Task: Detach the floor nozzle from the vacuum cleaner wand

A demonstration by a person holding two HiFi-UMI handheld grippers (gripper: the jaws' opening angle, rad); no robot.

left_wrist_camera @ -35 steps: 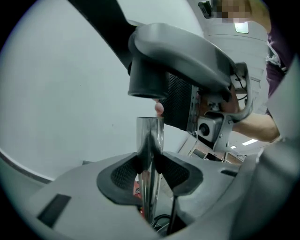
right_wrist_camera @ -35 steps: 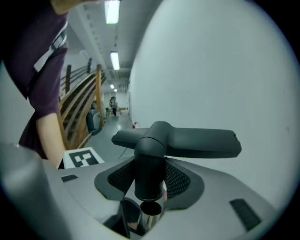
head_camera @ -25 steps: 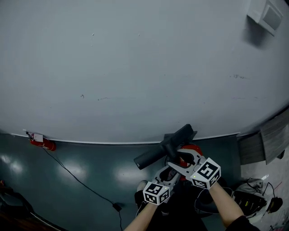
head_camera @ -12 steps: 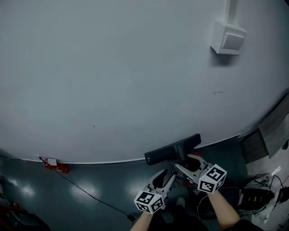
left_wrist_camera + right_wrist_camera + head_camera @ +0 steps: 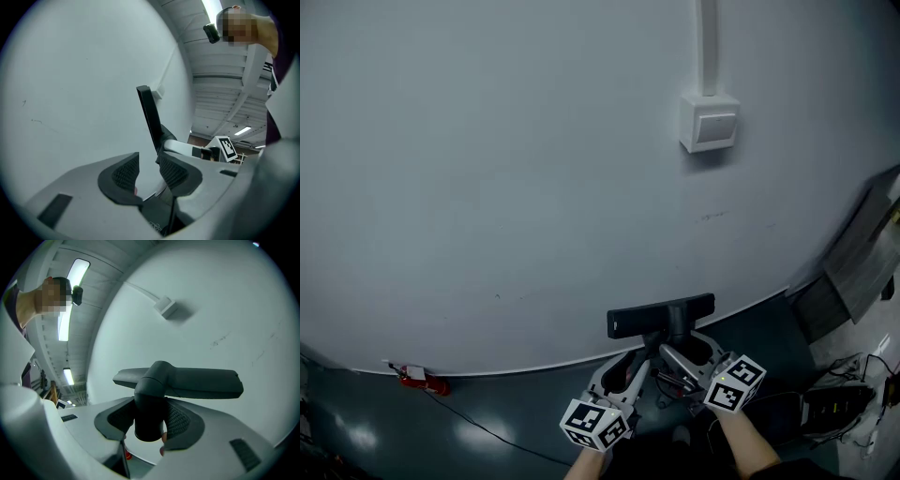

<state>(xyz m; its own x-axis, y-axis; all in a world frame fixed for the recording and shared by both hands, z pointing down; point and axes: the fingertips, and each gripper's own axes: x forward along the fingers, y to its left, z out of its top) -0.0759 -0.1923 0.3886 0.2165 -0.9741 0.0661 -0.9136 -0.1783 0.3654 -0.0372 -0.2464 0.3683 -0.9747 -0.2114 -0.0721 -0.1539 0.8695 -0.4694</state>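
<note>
The black floor nozzle (image 5: pixel 661 319) is held up level in front of the pale wall, free of any wand. My right gripper (image 5: pixel 680 353) is shut on its round neck (image 5: pixel 150 413), with the flat head (image 5: pixel 197 383) spreading beyond the jaws. My left gripper (image 5: pixel 628 372) hangs just left of it; its jaws are closing with a narrow gap and nothing between them. In the left gripper view the nozzle (image 5: pixel 150 117) shows edge-on past the left gripper (image 5: pixel 149 171), with the right gripper's marker cube (image 5: pixel 225 147) behind. No wand shows in any view.
A white switch box (image 5: pixel 710 122) with a conduit above it sits on the wall. A small red object (image 5: pixel 422 381) with a cable lies at the wall's foot on the dark floor. Cables and gear (image 5: pixel 830 403) lie at the right, below a grey panel (image 5: pixel 862 253).
Both grippers have risen with the nozzle, which turned from slanted to level. The head view tilted up, bringing the switch box in. The left jaws have narrowed.
</note>
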